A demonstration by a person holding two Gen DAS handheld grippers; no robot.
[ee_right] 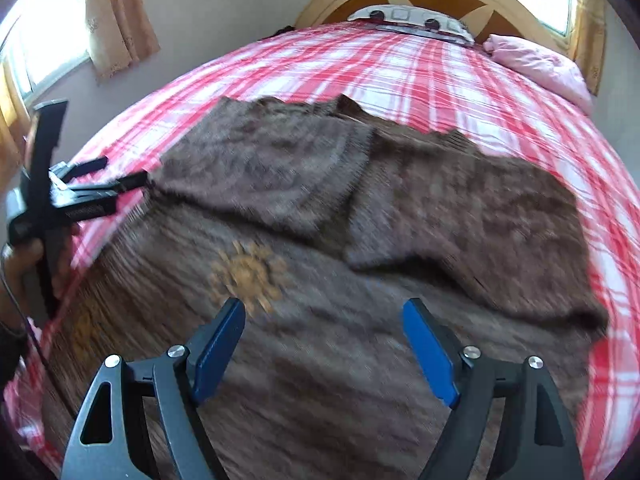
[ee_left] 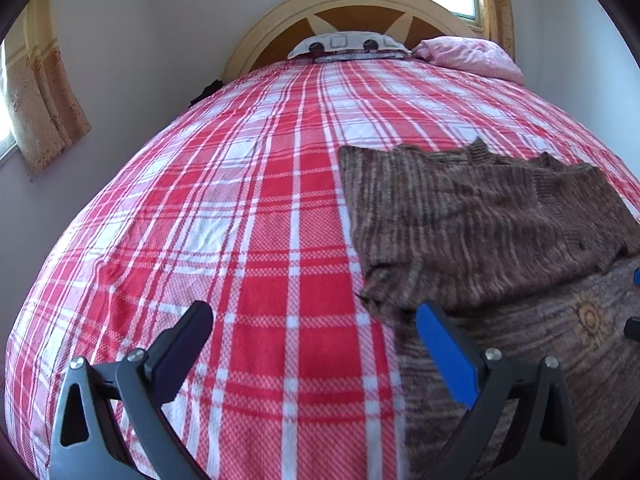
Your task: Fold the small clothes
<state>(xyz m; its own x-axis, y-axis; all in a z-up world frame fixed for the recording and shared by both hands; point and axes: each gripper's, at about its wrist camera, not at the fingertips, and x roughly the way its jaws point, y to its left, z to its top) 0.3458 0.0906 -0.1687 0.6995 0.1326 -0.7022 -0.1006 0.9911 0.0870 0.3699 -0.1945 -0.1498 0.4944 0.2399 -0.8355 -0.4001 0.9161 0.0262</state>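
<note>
A brown striped knit sweater [ee_right: 320, 208] with a tan sun emblem [ee_right: 246, 274] lies on the red plaid bedspread [ee_left: 240, 208]. Both sleeves are folded in across its body. In the left wrist view the sweater [ee_left: 480, 216] fills the right side. My left gripper [ee_left: 316, 328] is open and empty, its right finger over the sweater's left edge; it also shows at the left of the right wrist view [ee_right: 116, 172]. My right gripper [ee_right: 324, 320] is open and empty, above the sweater's lower body below the emblem.
A curved wooden headboard [ee_left: 352, 4], a patterned pillow [ee_left: 348, 44] and a pink pillow [ee_left: 472, 56] are at the far end of the bed. Curtained windows [ee_left: 44, 112] flank the bed. Bare plaid bedspread lies left of the sweater.
</note>
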